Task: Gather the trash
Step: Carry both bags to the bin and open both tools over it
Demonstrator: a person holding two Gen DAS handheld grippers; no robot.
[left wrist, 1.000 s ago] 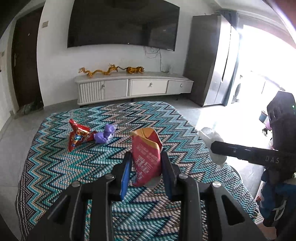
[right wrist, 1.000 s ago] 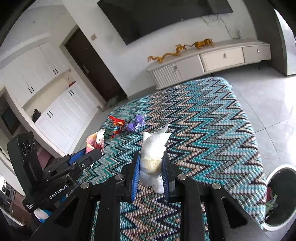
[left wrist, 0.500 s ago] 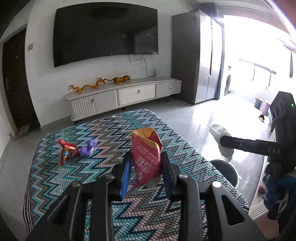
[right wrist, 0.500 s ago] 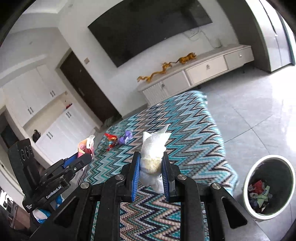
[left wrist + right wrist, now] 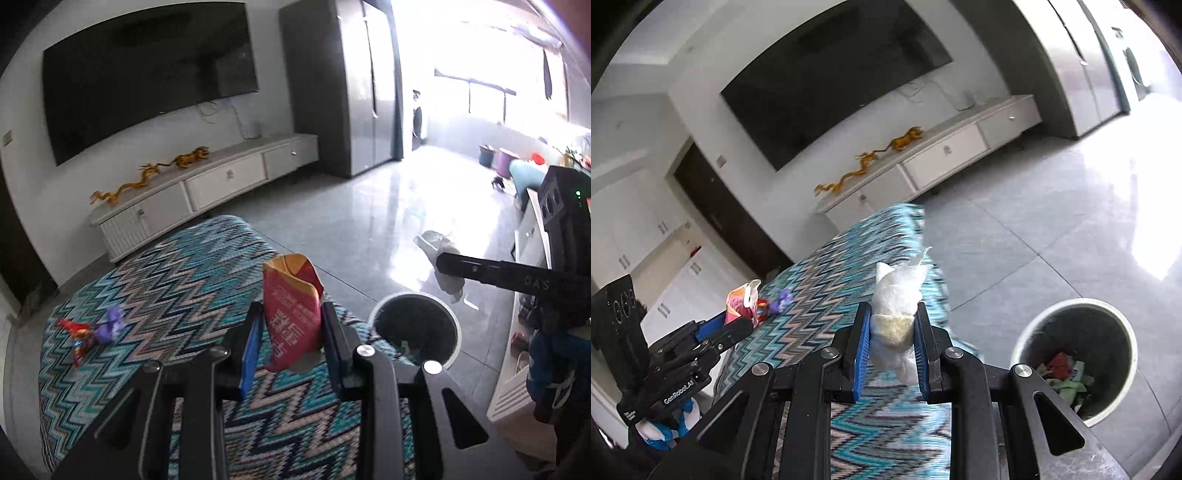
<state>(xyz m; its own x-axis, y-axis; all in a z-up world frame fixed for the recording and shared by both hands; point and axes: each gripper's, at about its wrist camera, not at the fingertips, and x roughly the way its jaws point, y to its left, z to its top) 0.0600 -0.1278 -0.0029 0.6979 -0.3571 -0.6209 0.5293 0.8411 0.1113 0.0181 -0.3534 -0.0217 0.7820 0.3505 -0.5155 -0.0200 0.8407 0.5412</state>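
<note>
Past the table edge (image 5: 934, 280), open floor (image 5: 1052, 229) around bin (image 5: 1126, 339).

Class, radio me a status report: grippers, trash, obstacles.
Left gripper shut on red wrapper. Right gripper shut on white bag. Bin on floor, nothing in the way.

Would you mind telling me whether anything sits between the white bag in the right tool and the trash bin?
Nothing visible does. The right tool holds the white bag past the table edge, and only bare floor lies between it and the open trash bin, which has no lid.
</note>
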